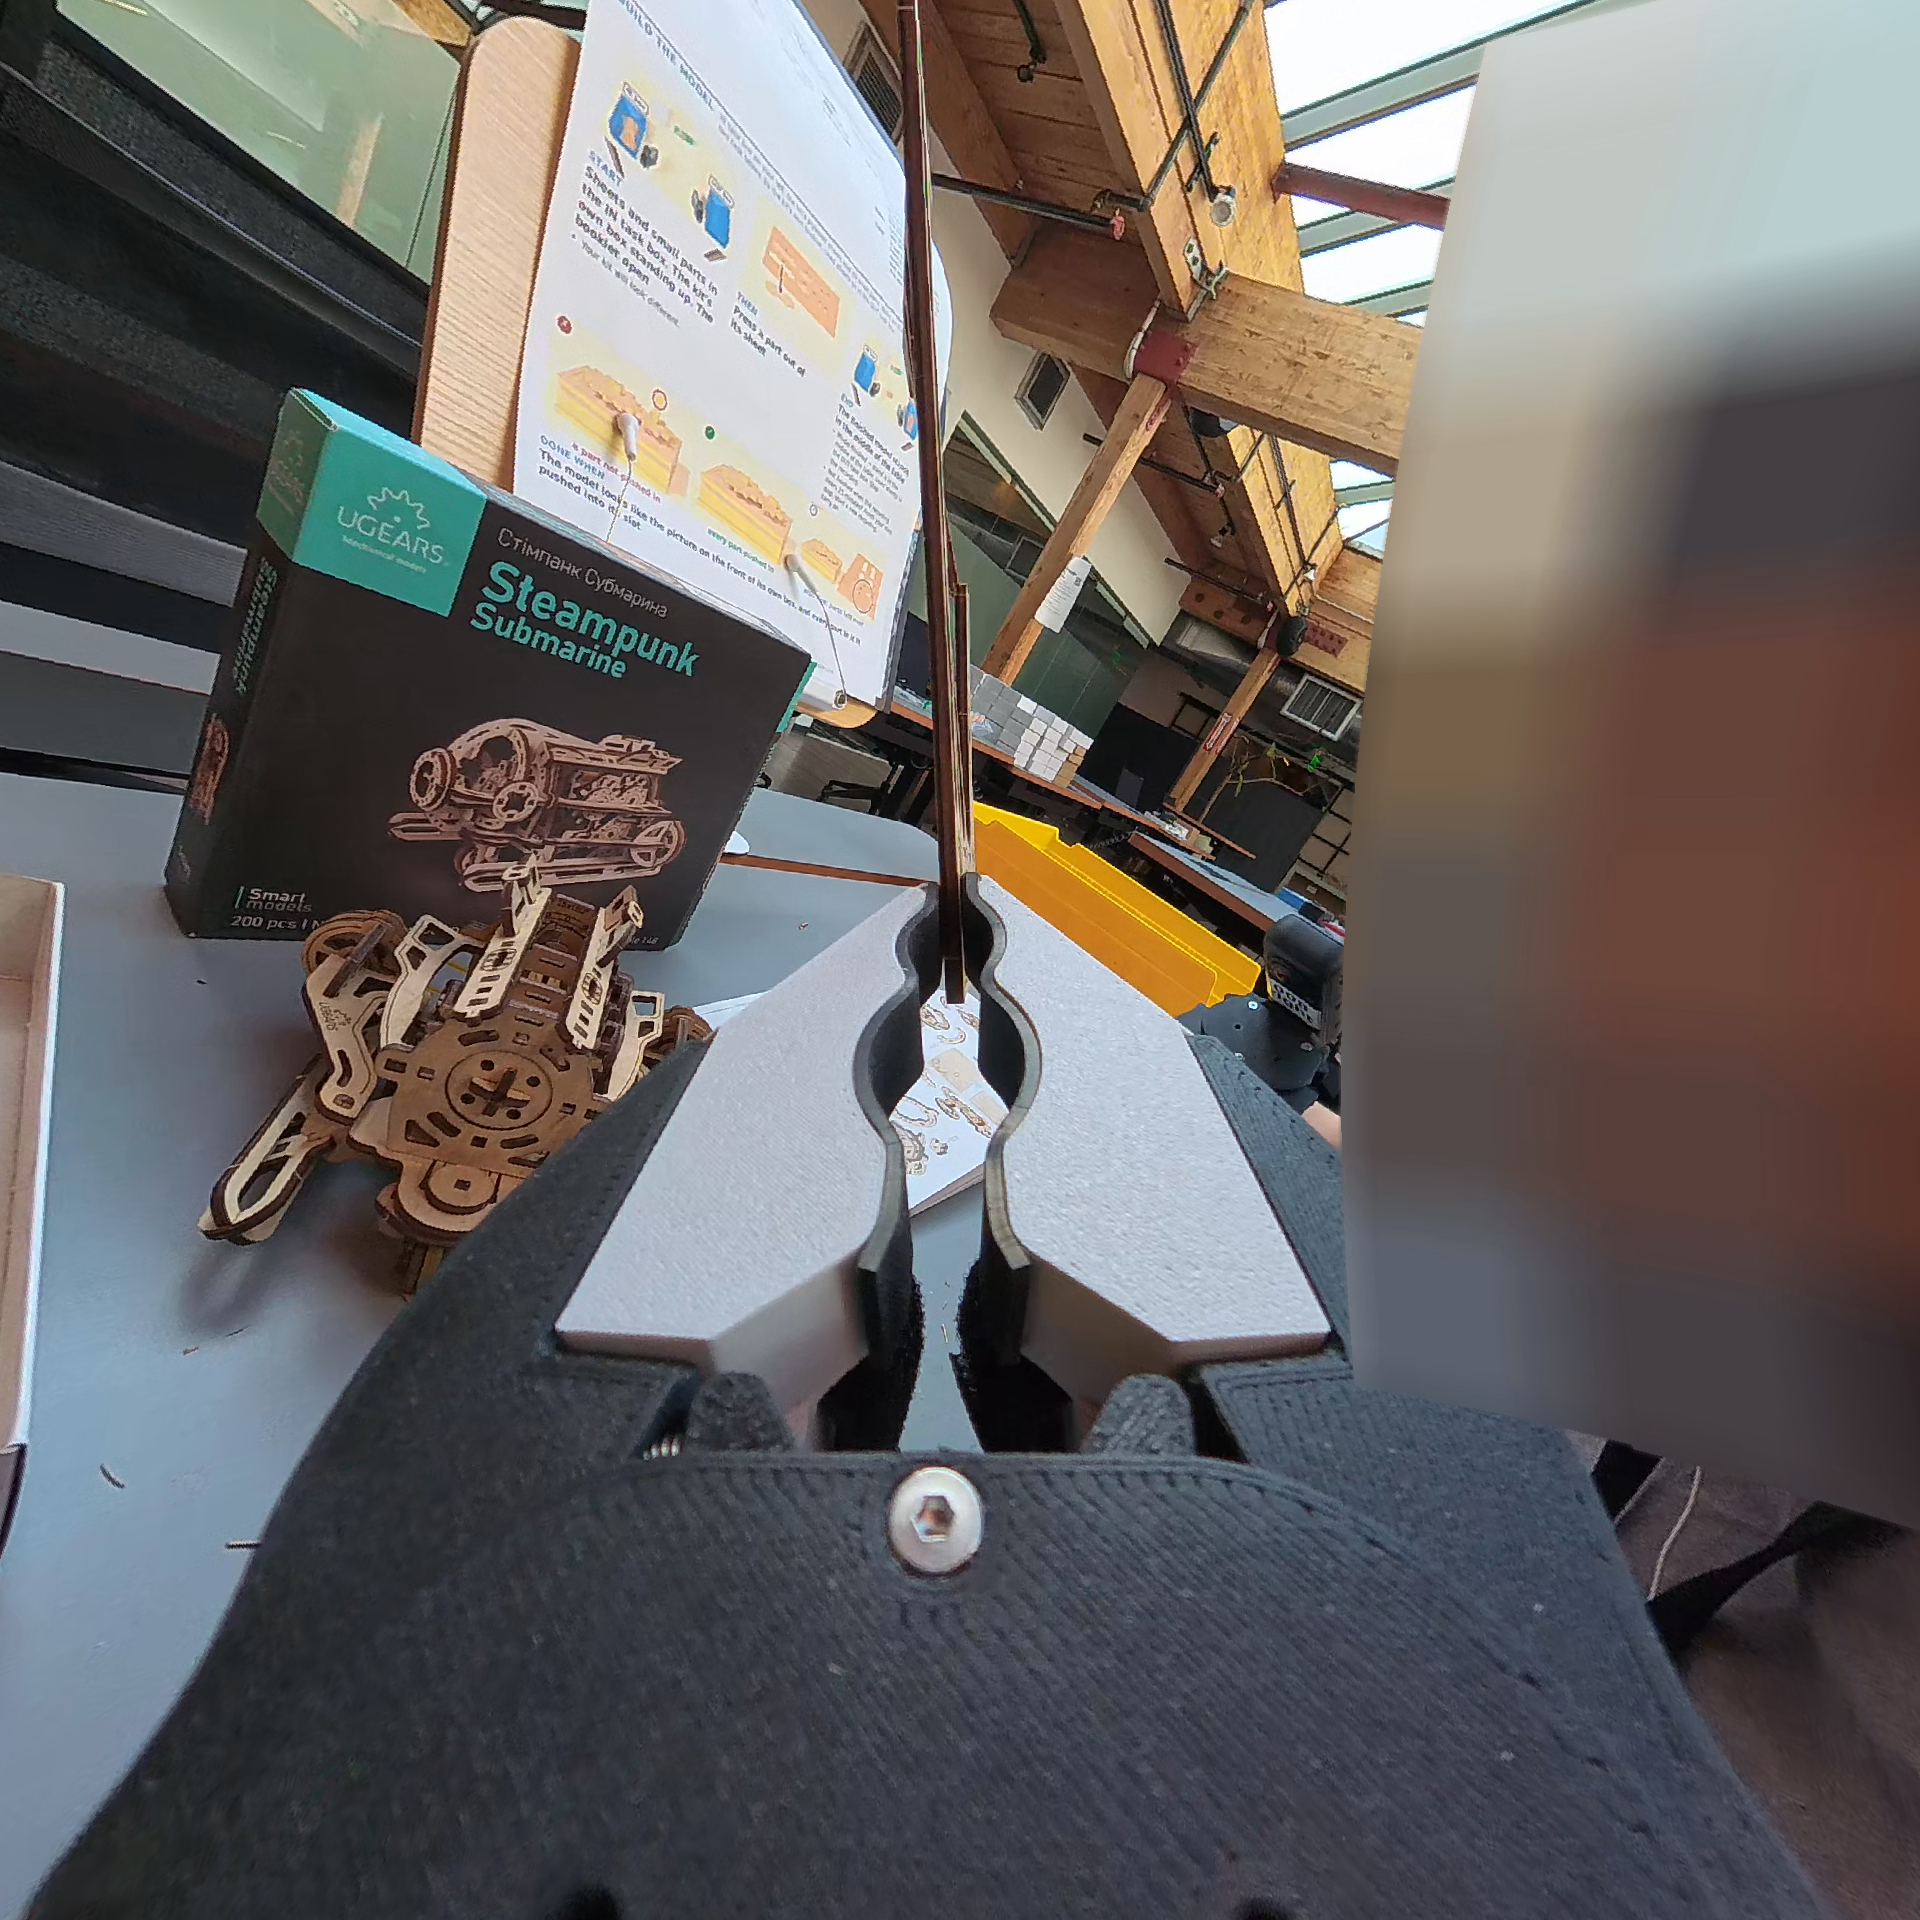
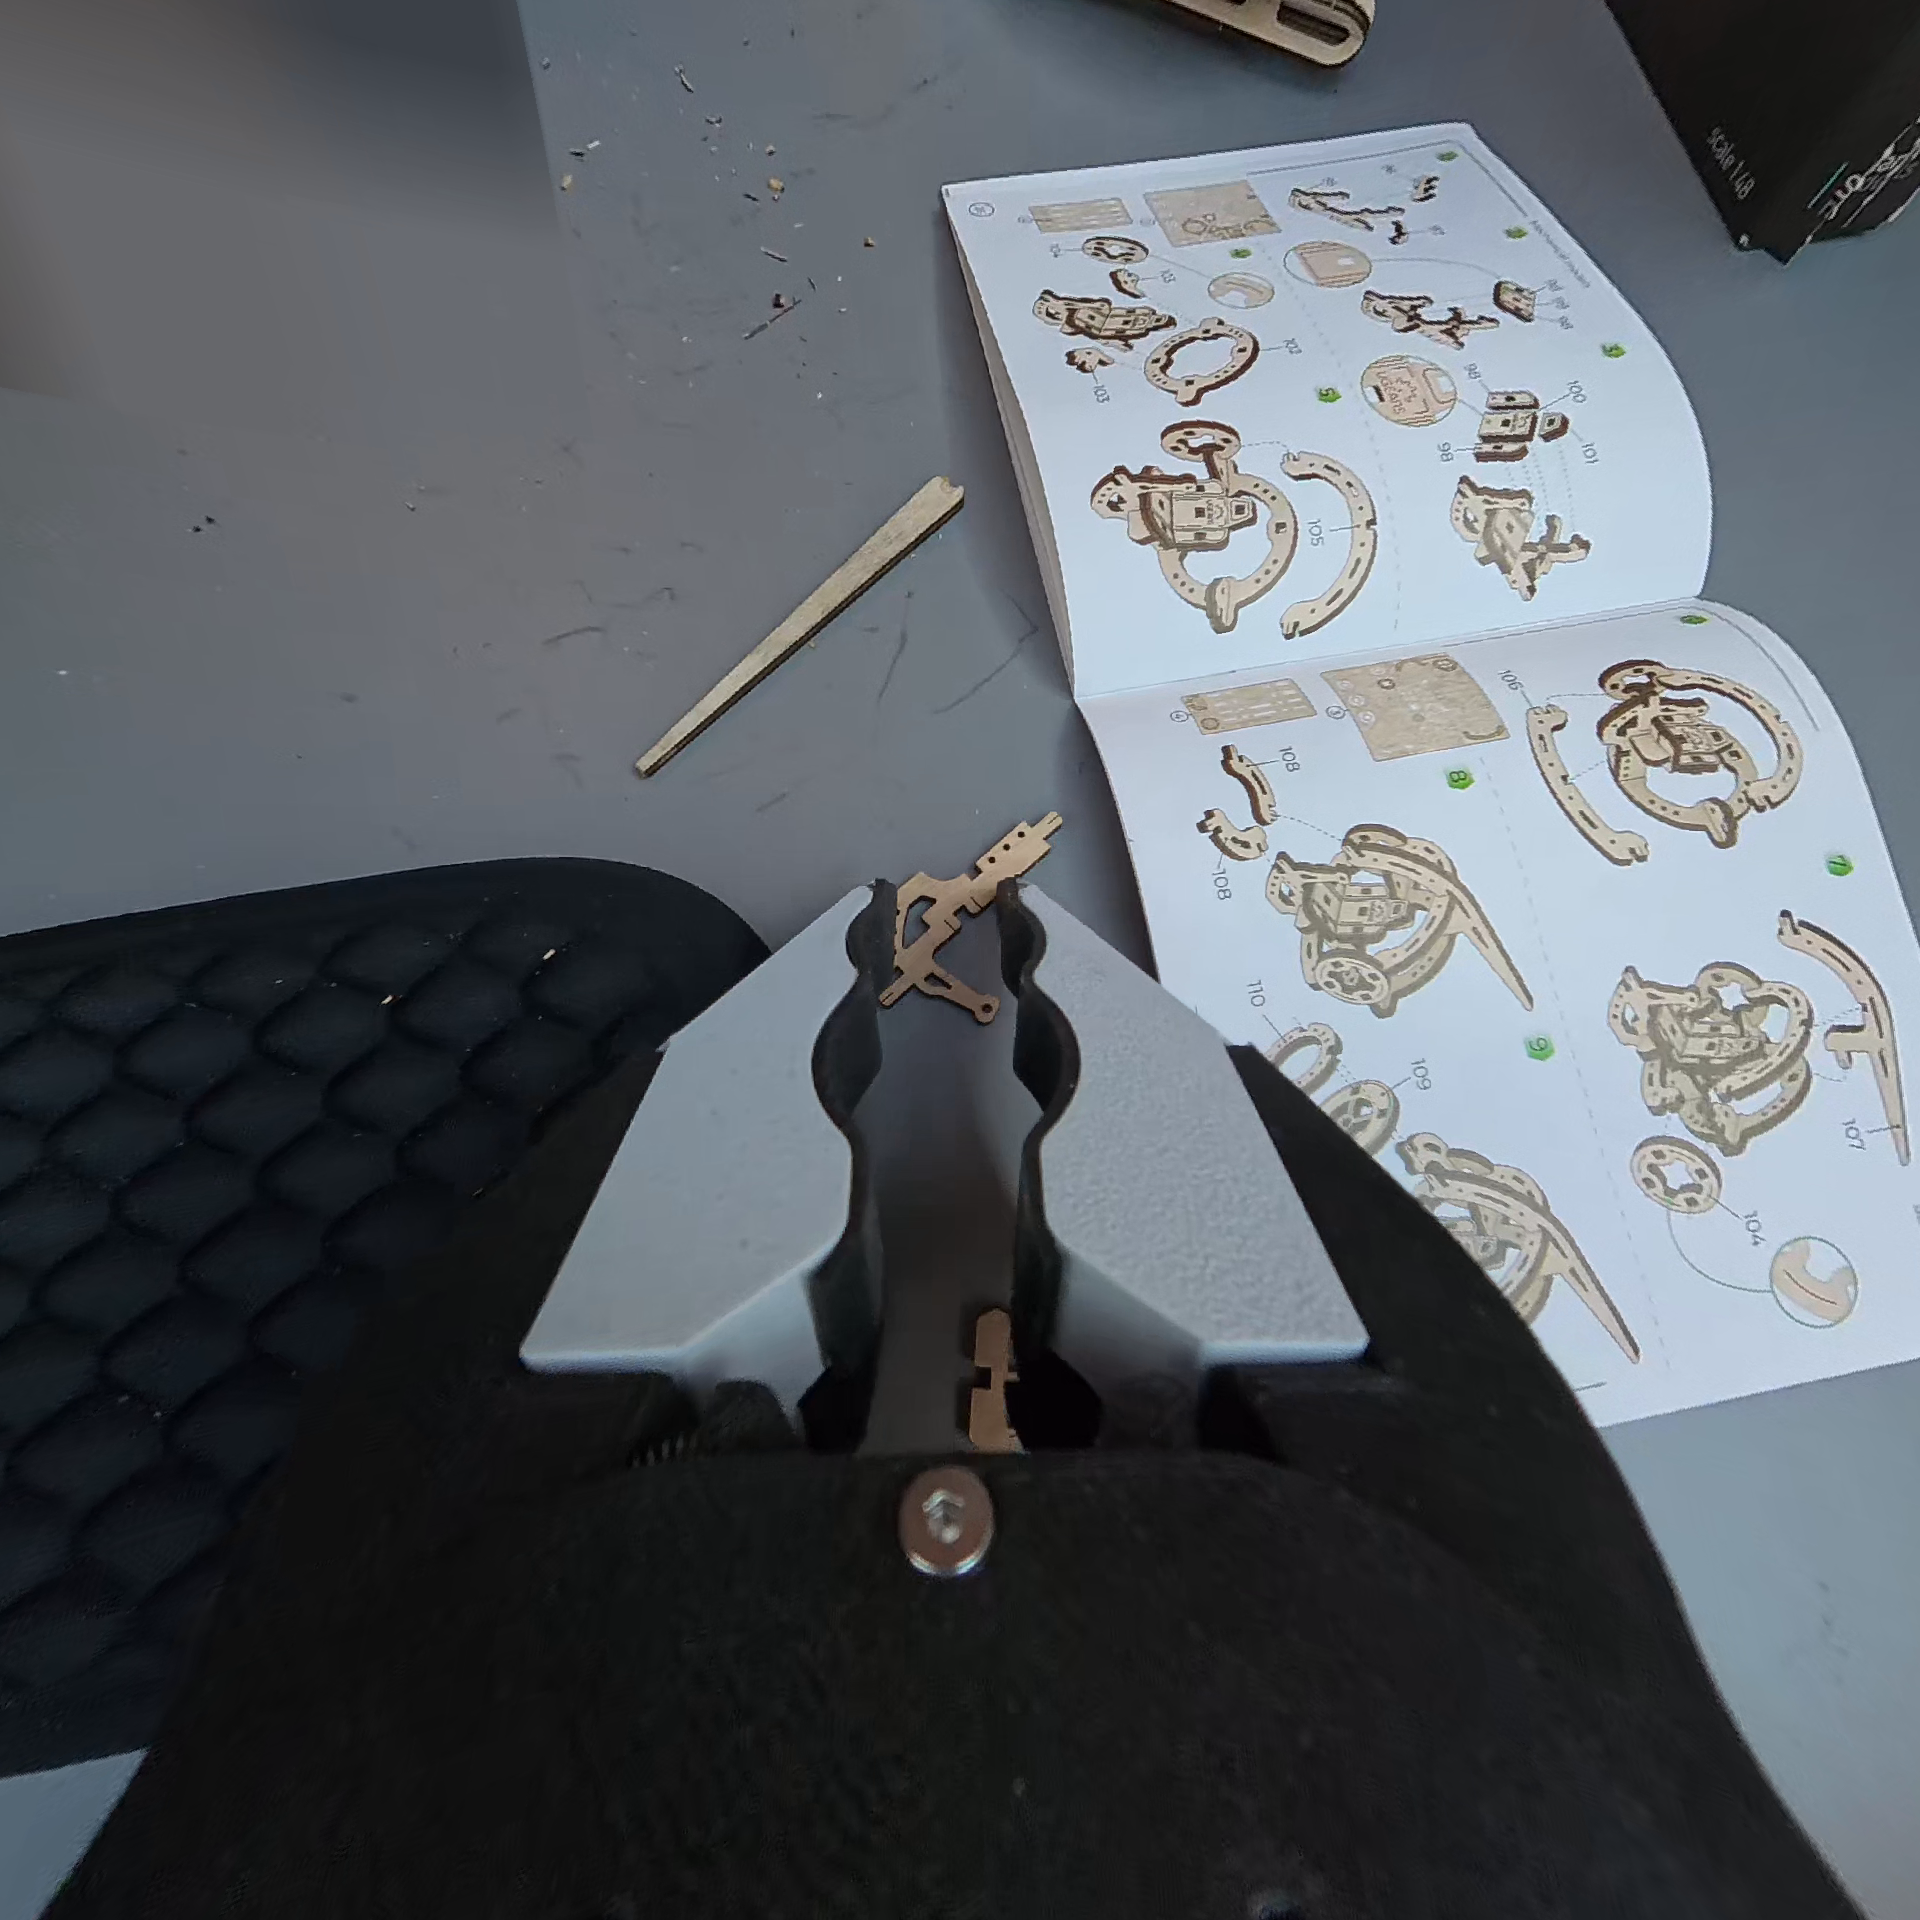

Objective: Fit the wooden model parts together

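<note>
My left gripper (image 1: 951,940) is shut on a thin wooden sheet (image 1: 928,468), seen edge-on and standing straight up from the fingertips. A partly built wooden model (image 1: 457,1070) lies on the grey table (image 1: 156,1403) to the left of it. My right gripper (image 2: 943,902) points down at the table and is shut on a small flat wooden part (image 2: 951,925), which spans the gap between the tips and sticks out to the upper right. Another small wooden piece (image 2: 992,1382) shows low between the right fingers, near their base.
The dark kit box (image 1: 468,717) and an instruction board (image 1: 717,332) stand behind the model. A yellow bin (image 1: 1101,904) is at the right and a white tray (image 1: 26,1143) at the left edge. An open booklet (image 2: 1455,727), a tapered wooden stick (image 2: 800,634) and a black mat (image 2: 260,1143) lie on the table. Between my right fingertips and the small wooden piece (image 2: 992,1382) there is roughly 9 centimetres.
</note>
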`<state>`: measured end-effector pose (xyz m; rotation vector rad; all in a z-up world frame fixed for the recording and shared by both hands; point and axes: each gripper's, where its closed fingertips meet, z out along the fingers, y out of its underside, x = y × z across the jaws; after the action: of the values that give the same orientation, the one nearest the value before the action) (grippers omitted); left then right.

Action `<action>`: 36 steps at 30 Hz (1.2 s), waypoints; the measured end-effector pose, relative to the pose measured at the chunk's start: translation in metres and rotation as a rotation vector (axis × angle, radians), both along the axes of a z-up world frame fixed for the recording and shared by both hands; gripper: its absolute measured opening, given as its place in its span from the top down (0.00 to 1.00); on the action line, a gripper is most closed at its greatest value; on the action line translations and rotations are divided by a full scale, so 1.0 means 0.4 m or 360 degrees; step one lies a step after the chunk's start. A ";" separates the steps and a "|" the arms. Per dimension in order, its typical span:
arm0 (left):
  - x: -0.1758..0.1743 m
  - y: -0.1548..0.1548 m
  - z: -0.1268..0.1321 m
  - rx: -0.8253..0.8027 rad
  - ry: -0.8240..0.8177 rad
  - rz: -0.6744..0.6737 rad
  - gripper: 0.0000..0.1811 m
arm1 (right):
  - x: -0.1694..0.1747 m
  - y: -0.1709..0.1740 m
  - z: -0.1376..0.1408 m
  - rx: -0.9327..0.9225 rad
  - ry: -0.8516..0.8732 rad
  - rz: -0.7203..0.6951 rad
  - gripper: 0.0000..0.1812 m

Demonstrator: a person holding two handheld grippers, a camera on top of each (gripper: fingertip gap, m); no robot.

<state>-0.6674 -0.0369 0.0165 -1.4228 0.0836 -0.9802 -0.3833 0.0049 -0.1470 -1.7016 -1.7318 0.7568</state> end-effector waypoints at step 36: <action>0.025 -0.115 0.039 -0.0020 -0.0367 -0.0122 1.00 | -0.330 -0.152 0.468 -0.0270 0.1090 -0.0002 0.77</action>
<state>-0.6575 -0.0830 0.0323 -1.3167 -0.0392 -1.2036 -0.5153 -0.0557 0.0403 -1.3141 -1.2103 1.3279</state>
